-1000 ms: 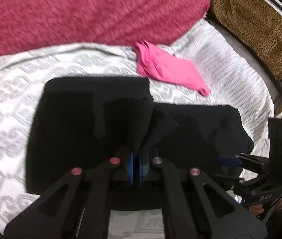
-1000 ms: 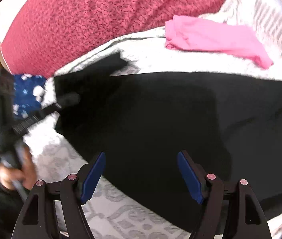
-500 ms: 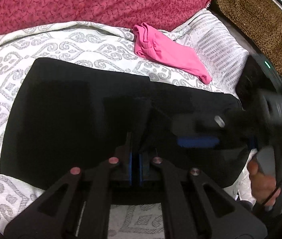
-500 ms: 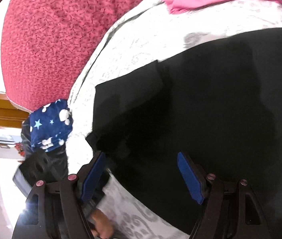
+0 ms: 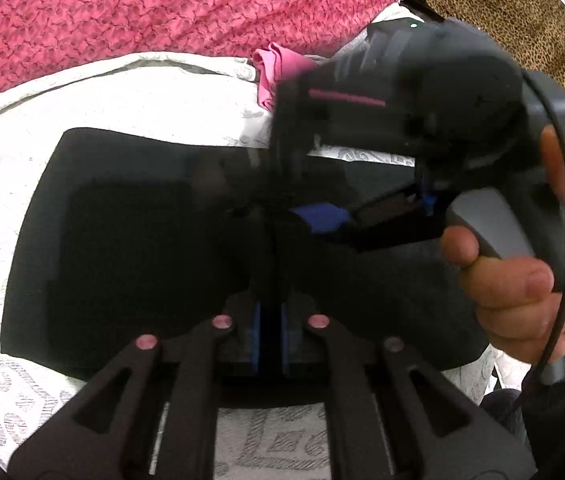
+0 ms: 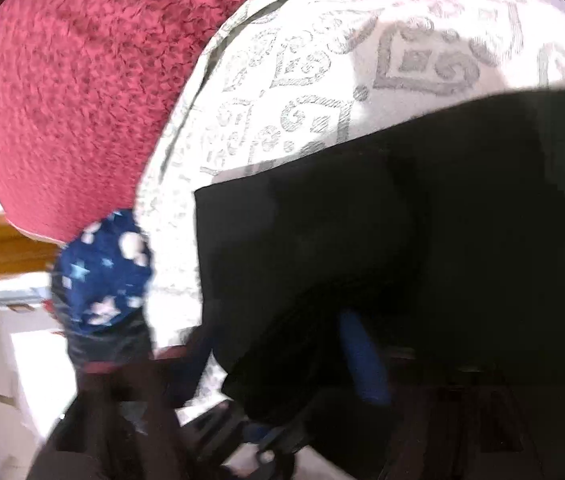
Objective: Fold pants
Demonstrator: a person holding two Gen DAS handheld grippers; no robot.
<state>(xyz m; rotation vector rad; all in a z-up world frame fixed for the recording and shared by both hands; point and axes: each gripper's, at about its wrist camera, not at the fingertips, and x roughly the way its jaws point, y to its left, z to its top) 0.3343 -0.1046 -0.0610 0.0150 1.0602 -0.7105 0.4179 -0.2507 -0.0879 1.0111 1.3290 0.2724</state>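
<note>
Pants (image 5: 130, 248), black, lie flat on the patterned bedspread (image 5: 82, 96). Left gripper (image 5: 269, 336) pinches a near fold of them; right gripper (image 5: 322, 216) hovers blurred above, jaw state unclear.

The black pants (image 5: 130, 248) lie spread in a broad, flat, roughly rectangular slab straight ahead of the left tool (image 5: 269, 332), reaching away to both sides. Their near edge rises in a narrow ridge pinched between that tool's closed blue pads. From the right tool's blurred view, the pants (image 6: 422, 216) fill the area ahead and to the right, one squared corner pointing left.
</note>
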